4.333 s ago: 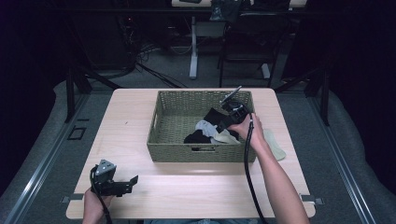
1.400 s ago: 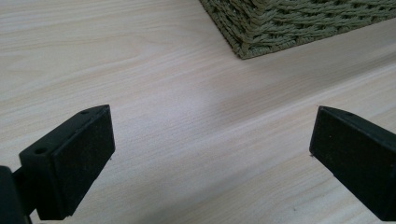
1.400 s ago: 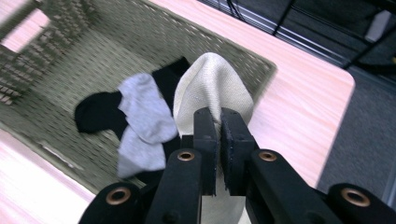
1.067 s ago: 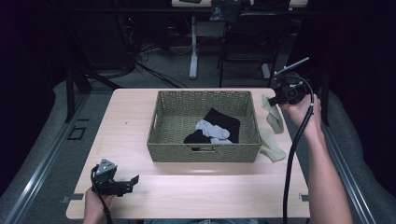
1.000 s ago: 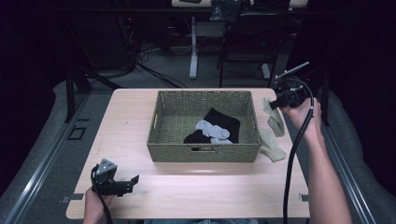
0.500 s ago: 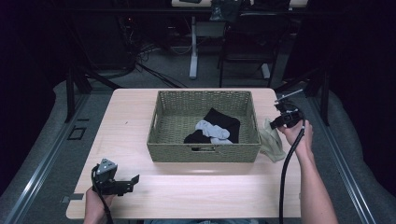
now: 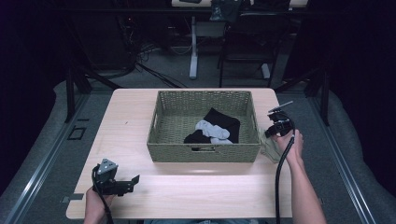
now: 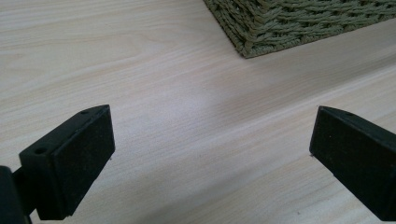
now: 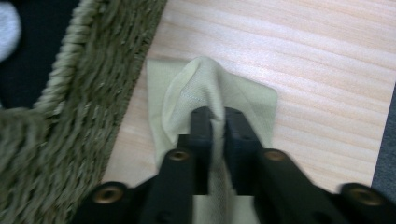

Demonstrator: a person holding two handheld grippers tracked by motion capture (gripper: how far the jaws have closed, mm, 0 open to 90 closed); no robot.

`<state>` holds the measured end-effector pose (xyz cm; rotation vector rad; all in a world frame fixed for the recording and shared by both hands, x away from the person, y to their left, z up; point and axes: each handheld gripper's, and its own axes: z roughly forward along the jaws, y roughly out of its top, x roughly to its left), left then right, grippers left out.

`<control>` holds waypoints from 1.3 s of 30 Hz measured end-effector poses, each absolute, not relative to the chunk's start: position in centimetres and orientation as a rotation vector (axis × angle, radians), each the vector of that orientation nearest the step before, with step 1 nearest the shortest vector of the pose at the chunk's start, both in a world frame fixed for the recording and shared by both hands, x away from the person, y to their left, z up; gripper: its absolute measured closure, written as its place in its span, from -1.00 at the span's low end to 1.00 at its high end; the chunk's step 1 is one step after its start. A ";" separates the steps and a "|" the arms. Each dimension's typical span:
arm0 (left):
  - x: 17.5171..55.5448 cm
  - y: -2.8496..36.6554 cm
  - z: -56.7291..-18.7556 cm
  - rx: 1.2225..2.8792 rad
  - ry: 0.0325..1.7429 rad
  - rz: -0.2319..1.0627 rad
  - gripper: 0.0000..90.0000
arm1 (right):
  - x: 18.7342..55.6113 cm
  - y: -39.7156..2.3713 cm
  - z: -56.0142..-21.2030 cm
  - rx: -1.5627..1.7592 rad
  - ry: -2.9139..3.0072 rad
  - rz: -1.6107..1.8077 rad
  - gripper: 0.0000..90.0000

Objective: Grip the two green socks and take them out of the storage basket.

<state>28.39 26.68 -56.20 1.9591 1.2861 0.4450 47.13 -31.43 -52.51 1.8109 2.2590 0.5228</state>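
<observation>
A pale green sock lies on the table against the right wall of the woven basket, partly crumpled. My right gripper points down at it with a raised fold of the sock pinched between its narrow jaws, which have just been opening slightly. In the high view that right gripper is low beside the basket, over the sock. My left gripper rests at the table's front left; its jaws stand wide open over bare wood.
Inside the basket lie a black sock and a grey sock. The basket's corner is ahead of the left gripper. The table's right edge runs close to the right hand, with dark floor beyond.
The right hand has come down from above the table's right side to just beside the basket, and the pale sock that hung from its jaws now lies on the wood. The left hand stayed put.
</observation>
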 end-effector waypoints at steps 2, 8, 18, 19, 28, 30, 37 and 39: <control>28.3 26.7 -56.1 1.961 1.277 0.448 -1.00 | 47.1 -31.5 -52.4 1.806 2.265 0.517 0.29; 28.3 26.6 -56.1 1.963 1.275 0.449 -1.00 | 46.2 -31.8 -51.1 1.769 2.249 0.568 -0.17; 28.2 26.7 -56.1 1.959 1.276 0.455 -1.00 | 43.5 -32.3 -48.3 1.685 2.225 0.684 -0.59; 28.2 26.7 -56.0 1.961 1.275 0.457 -1.00 | 42.8 -32.3 -47.8 1.664 2.225 0.690 -0.65; 28.3 26.6 -56.0 1.965 1.272 0.457 -1.00 | 39.1 -32.1 -46.3 1.595 2.224 0.748 -0.91; 28.2 26.6 -56.0 1.962 1.274 0.457 -1.00 | 38.7 -32.1 -46.2 1.588 2.225 0.748 -0.95; 28.2 26.5 -56.0 1.966 1.274 0.454 -1.00 | 35.2 -32.0 -46.0 1.533 2.213 0.788 -1.00; 28.2 26.5 -56.0 1.969 1.274 0.455 -1.00 | 34.5 -31.9 -46.1 1.518 2.215 0.787 -1.00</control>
